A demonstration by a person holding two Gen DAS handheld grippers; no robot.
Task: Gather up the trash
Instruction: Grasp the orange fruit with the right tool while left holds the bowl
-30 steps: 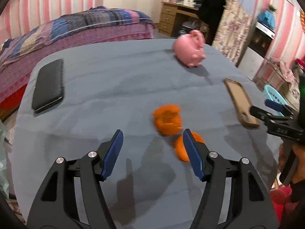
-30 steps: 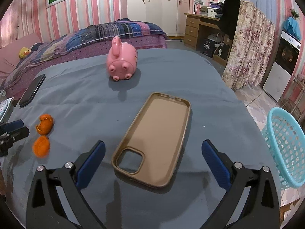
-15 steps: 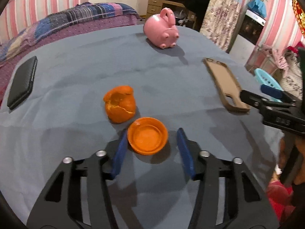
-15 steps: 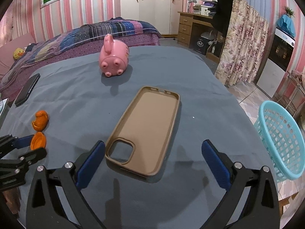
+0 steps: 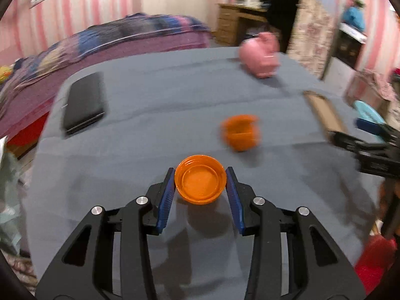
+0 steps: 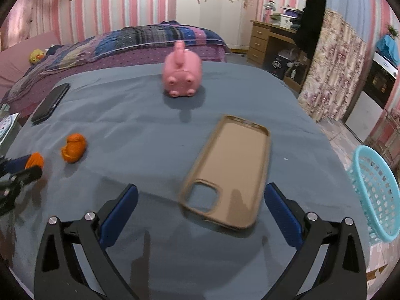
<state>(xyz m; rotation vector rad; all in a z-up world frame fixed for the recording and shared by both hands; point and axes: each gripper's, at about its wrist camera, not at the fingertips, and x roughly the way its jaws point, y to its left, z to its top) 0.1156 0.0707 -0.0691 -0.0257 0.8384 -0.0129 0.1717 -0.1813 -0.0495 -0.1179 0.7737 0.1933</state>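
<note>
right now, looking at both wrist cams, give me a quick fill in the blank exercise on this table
1. The left gripper is shut on the orange ____.
2. The right gripper hangs with its jaws ____ over the near end of the tan phone case.
3. The pink piggy bank lies at the ____ side of the grey table cover.
4. The blue ____ sits off the table's right edge.

Missing words: cap; open; far; basket

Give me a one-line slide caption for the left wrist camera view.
Left gripper clamps an orange bottle cap on the grey tablecloth, orange peel lying just beyond.
</note>
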